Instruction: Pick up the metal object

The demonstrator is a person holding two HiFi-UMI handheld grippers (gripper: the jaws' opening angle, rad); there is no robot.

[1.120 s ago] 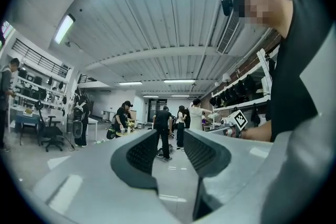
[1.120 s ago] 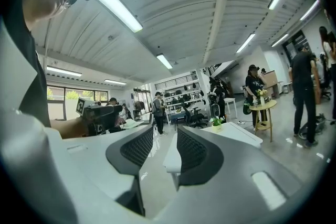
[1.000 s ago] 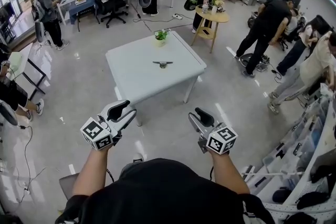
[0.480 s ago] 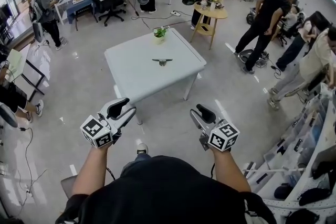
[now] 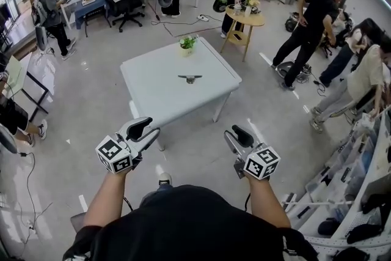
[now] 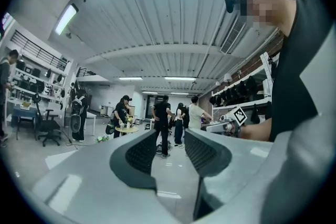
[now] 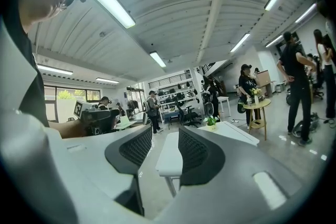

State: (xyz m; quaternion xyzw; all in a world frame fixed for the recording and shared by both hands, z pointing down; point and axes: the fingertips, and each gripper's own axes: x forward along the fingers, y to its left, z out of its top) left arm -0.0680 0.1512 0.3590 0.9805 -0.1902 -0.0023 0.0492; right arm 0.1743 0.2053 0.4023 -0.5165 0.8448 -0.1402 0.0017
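The metal object (image 5: 190, 77) lies near the middle of the white table (image 5: 153, 91), a small dark shape too fine to resolve from the head view and not discernible in either gripper view. The left gripper (image 5: 145, 130) and right gripper (image 5: 234, 134) are held above the floor short of the table, well apart from the object. Both have their jaws spread and hold nothing.

The white table (image 5: 153, 91) bears a metal object (image 5: 190, 77) and, seemingly, a plant (image 5: 187, 44).
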